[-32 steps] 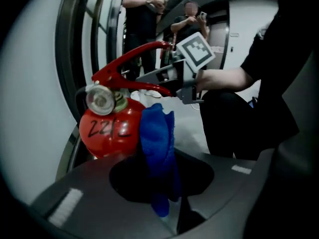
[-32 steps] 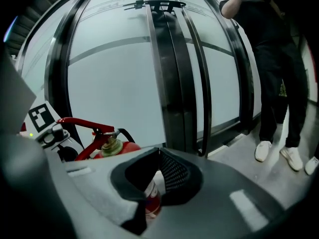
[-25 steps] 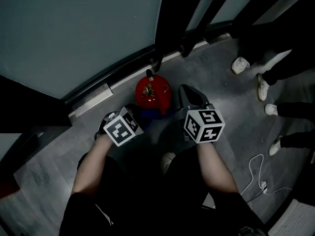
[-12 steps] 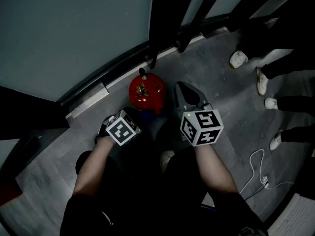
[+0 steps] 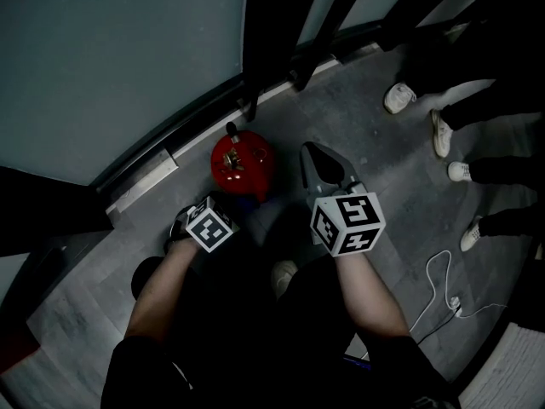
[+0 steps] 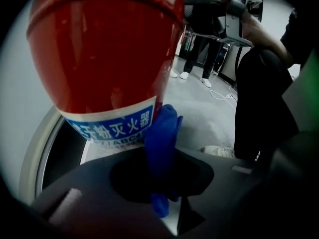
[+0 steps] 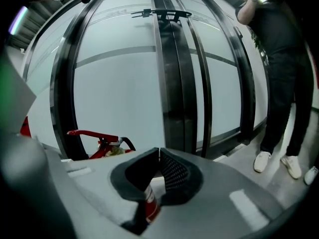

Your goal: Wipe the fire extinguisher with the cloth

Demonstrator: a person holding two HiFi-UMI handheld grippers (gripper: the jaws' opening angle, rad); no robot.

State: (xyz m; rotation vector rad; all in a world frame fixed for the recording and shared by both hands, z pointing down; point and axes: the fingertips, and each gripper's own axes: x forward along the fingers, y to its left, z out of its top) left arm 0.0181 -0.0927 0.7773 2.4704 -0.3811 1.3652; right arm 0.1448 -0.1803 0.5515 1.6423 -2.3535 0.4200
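Observation:
A red fire extinguisher (image 5: 243, 164) stands on the grey floor by a glass wall. In the left gripper view its red body (image 6: 104, 49) with a blue label band fills the upper left. My left gripper (image 6: 160, 156) is shut on a blue cloth (image 6: 164, 128), which lies against the cylinder's lower right side. From the head view only the left gripper's marker cube (image 5: 209, 227) shows, just below the extinguisher. My right gripper (image 5: 310, 152) hangs to the extinguisher's right, apart from it, jaws shut and empty (image 7: 158, 152). The extinguisher's red handle (image 7: 94, 134) shows at that view's left.
A glass wall with dark frames (image 5: 272, 41) runs behind the extinguisher. Several people's white shoes (image 5: 396, 99) stand at the right, one person (image 7: 279, 59) close by. A white cable (image 5: 438, 284) lies on the floor. My own shoe (image 5: 283, 275) is between my arms.
The head view has drifted, so the extinguisher sits a little further left in it. Both grippers keep about the same places beside the extinguisher.

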